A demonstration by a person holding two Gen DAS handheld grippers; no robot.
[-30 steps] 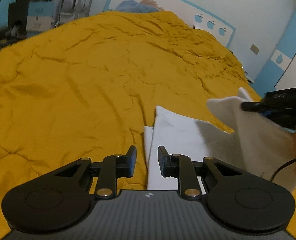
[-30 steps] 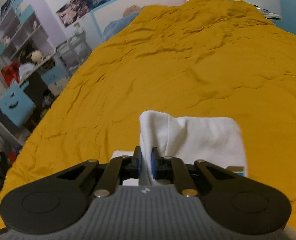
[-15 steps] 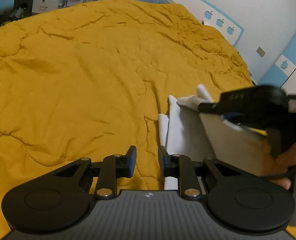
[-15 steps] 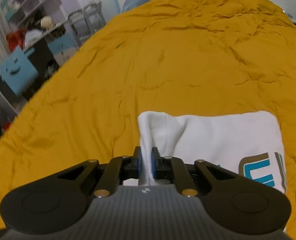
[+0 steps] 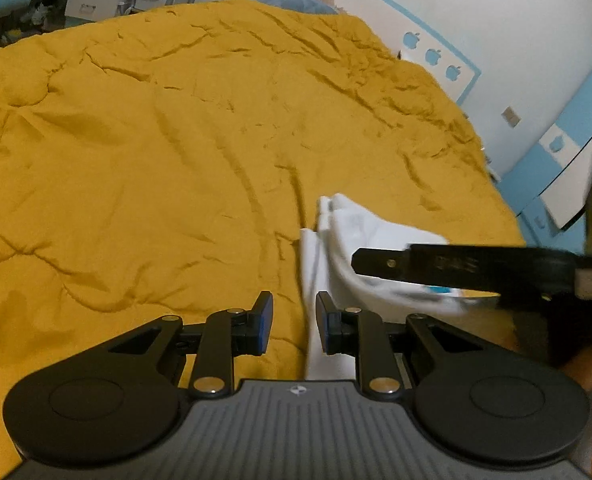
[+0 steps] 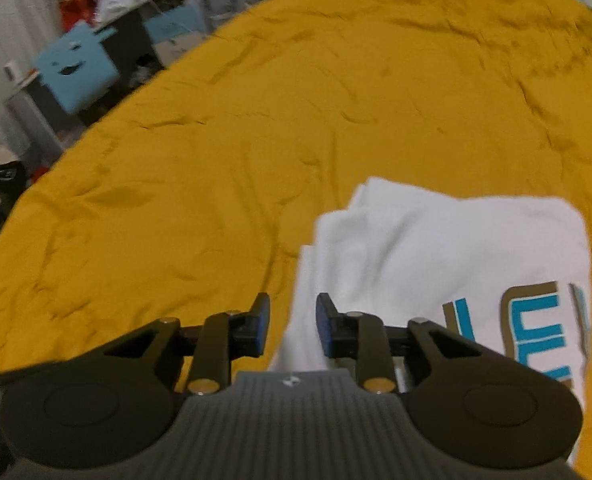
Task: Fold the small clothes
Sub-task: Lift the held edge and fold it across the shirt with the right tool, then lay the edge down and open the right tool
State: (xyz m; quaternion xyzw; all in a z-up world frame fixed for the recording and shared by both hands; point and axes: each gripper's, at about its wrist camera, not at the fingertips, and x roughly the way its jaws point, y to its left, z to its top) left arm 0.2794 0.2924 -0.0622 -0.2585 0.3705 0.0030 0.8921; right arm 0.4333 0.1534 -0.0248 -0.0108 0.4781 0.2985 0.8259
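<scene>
A white shirt with a blue and brown print lies folded on the yellow bedspread. My right gripper hovers over the shirt's left edge. Its jaws are opening and the pads press on nothing; the cloth lies below them. In the left wrist view the same shirt lies just right of centre, and the right gripper reaches across it from the right. My left gripper stands open above the shirt's near left edge, holding nothing.
The bedspread fills most of both views. Shelves and a blue box stand beyond the bed's left side. A white and blue headboard and wall close the far end. A person's hand holds the right gripper.
The right gripper carried the shirt's fold across to the left, lowered it and parted its jaws, letting the cloth go. The shirt now lies flatter. The left gripper drifted slightly.
</scene>
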